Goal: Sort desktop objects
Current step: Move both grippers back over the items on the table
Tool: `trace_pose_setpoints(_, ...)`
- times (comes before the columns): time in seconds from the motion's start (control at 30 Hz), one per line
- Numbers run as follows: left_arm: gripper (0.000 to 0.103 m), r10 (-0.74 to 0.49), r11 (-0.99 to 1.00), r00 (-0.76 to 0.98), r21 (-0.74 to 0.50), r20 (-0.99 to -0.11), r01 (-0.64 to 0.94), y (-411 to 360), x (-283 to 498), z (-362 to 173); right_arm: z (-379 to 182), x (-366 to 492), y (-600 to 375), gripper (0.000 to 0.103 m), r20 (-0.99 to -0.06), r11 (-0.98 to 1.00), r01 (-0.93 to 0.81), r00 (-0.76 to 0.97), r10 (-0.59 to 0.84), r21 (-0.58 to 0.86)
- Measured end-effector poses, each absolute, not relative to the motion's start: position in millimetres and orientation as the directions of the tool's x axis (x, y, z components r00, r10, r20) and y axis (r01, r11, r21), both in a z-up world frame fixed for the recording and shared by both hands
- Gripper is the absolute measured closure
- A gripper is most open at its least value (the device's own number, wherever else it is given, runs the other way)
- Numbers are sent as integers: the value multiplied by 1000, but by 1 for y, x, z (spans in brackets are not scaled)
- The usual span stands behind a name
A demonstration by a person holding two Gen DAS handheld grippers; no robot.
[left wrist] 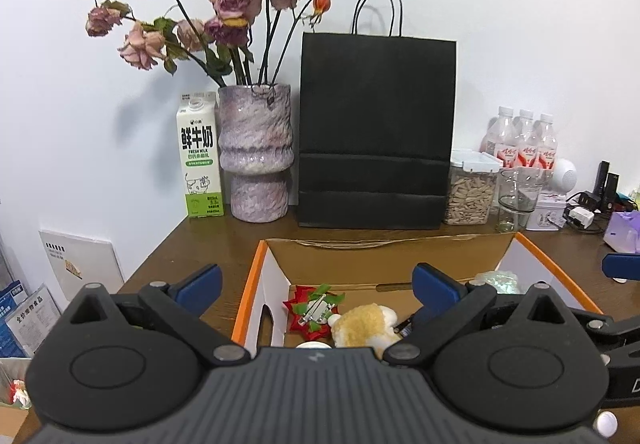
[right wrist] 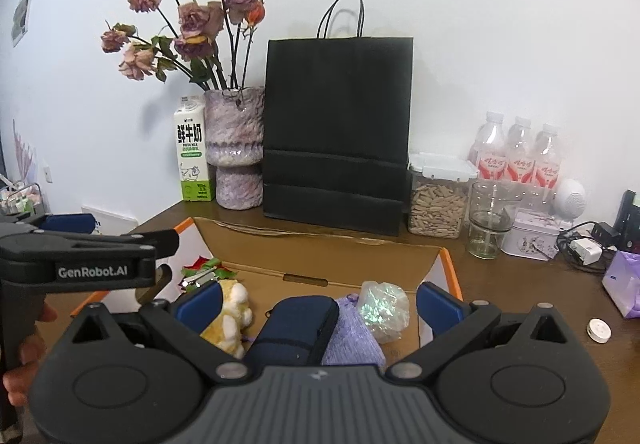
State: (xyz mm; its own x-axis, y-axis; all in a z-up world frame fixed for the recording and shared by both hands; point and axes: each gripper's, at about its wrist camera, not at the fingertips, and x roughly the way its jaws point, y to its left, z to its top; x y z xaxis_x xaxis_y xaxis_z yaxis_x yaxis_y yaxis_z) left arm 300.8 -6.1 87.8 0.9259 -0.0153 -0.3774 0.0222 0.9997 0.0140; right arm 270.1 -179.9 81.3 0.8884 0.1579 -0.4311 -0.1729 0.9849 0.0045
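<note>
Blue rubber-like pads line the matte black fingers of the left gripper (left wrist: 316, 280), which stand spread wide with nothing between them, above the left end of an open cardboard box (left wrist: 384, 256). The right gripper (right wrist: 318, 298) is spread wide and empty too, over the middle of the same box.

The box is brown corrugated card inside, white outside with orange edging, and sits at the front of the dark wooden counter (left wrist: 200, 244). Inside it, at the left end, lie a red and green fabric bow clip (left wrist: 314, 310) with a metal clasp facing up, and just beside it a fluffy yellow and white plush toy (right wrist: 232, 318). Toward the middle are a navy zipped pouch (right wrist: 296, 328), a lilac knitted sachet (right wrist: 352, 336) touching it, and a crinkled iridescent plastic bag (right wrist: 382, 306).

Along the back edge of the counter stand a green and white milk carton (left wrist: 199, 160), a mottled purple ribbed ceramic vase (left wrist: 256, 152) of dried roses, a matte black paper bag (left wrist: 376, 132) with cord handles, a clear lidded jar of seeds (right wrist: 438, 200), an empty glass (right wrist: 490, 220) and three plastic bottles (right wrist: 516, 152). A small round white cap (right wrist: 599, 330) lies near the right edge.
</note>
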Motion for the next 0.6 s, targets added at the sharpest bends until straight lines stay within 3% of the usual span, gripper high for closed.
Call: trace_pose_setpoints(0.6, 0, -29, 999, 933, -39, -358, 16, 14, 220, 94, 78, 179, -198, 0, -421, 984, -176, 895, 148, -29)
